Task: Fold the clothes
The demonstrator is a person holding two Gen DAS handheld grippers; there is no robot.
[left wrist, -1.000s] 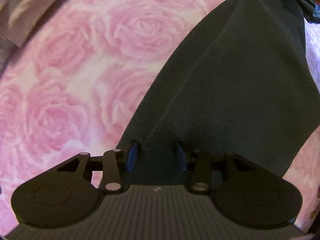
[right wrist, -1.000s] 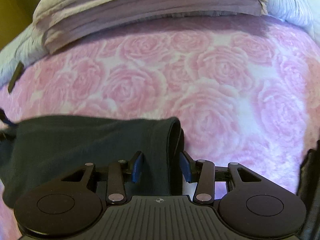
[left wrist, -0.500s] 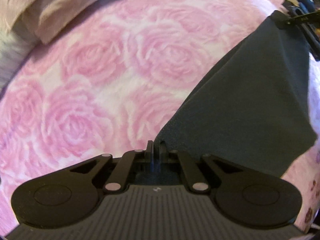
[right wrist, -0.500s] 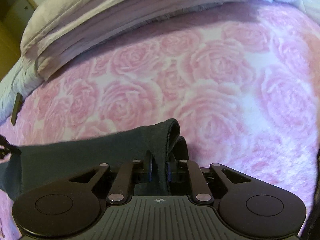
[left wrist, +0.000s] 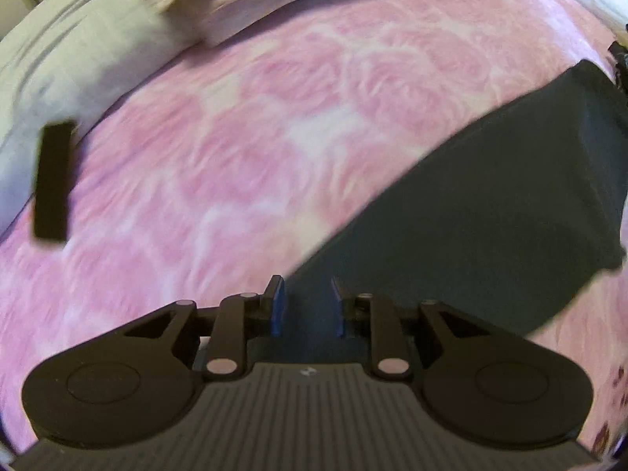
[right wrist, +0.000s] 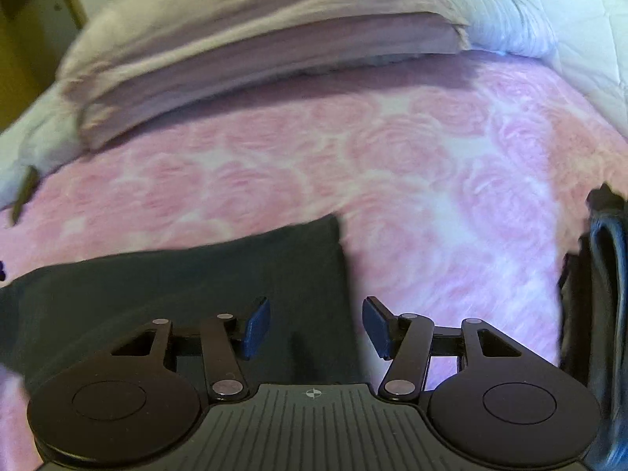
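Note:
A dark grey garment lies folded on the pink rose blanket. In the left wrist view it stretches from the lower middle to the right edge. My left gripper hovers over its near corner. Its jaws are opening, with cloth showing in the narrow gap below, and the blue pads are not pressing on it. In the right wrist view the garment fills the lower left. My right gripper is above its right edge, jaws opening wide, and the pads are clear of the cloth.
Folded lilac bedding and a white quilt lie at the back of the bed. A flat black object rests at the blanket's left edge. A dark bag-like thing sits at the far right.
Half a second ago both grippers were shut on the garment's edge. Both have since opened and lifted away, and the edge has dropped flat onto the blanket.

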